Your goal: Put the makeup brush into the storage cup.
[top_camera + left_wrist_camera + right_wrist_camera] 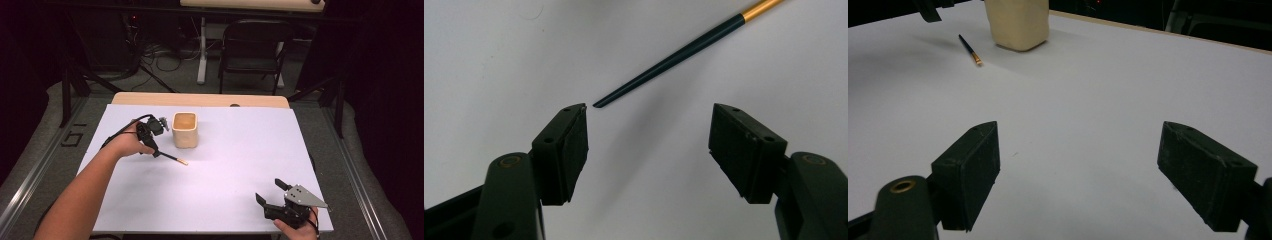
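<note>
A thin dark paintbrush (173,158) with a gold ferrule lies on the white table cover, just in front of a cream square cup (185,130). My left gripper (156,152) hovers open over the brush's pointed handle end. In the left gripper view the brush (674,55) runs diagonally up to the right, its tip just past the left jaw, and the gripper (649,125) holds nothing. My right gripper (268,191) rests open near the table's front right edge. From the right gripper view the gripper (1078,150) faces the far-off brush (970,50) and cup (1018,22).
The white cover (240,165) spans most of the tabletop, with a wooden strip (200,99) along the far edge. A black folding chair (252,47) and cables sit on the floor beyond the table.
</note>
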